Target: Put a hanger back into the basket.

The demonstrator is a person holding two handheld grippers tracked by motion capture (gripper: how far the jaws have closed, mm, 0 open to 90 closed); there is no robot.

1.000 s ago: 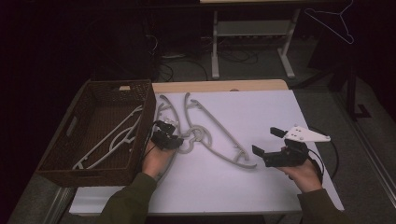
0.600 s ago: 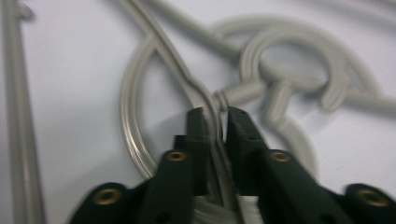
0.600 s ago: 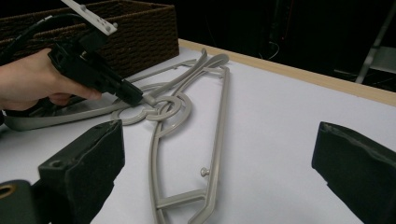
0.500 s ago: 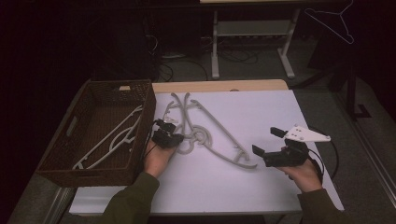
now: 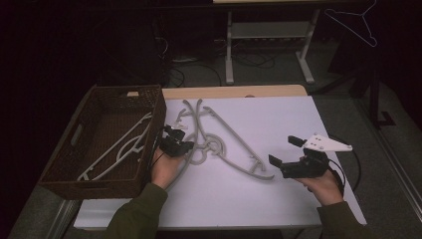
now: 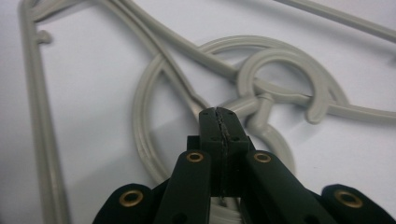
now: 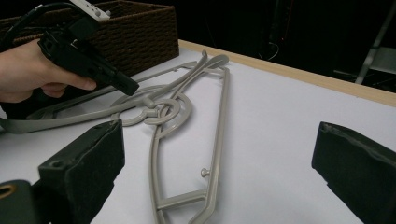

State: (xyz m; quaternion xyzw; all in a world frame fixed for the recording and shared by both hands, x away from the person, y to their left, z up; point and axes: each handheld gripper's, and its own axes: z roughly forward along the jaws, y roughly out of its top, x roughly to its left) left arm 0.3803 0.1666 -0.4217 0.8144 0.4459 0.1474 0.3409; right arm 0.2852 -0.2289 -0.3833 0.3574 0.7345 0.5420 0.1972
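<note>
Left hand-held gripper (image 6: 219,112) just closed on grey hanger (image 6: 154,107); right hand-held gripper (image 5: 287,152) agape.

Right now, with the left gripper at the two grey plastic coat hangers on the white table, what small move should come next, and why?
Probably lift the left gripper a little, as a test. Its jaws have just been closing and now meet over one grey hanger's hook loop. I cannot tell whether they pinch it. That loop interlocks with the other hanger's hook, so a slow lift would show what comes along.
</note>
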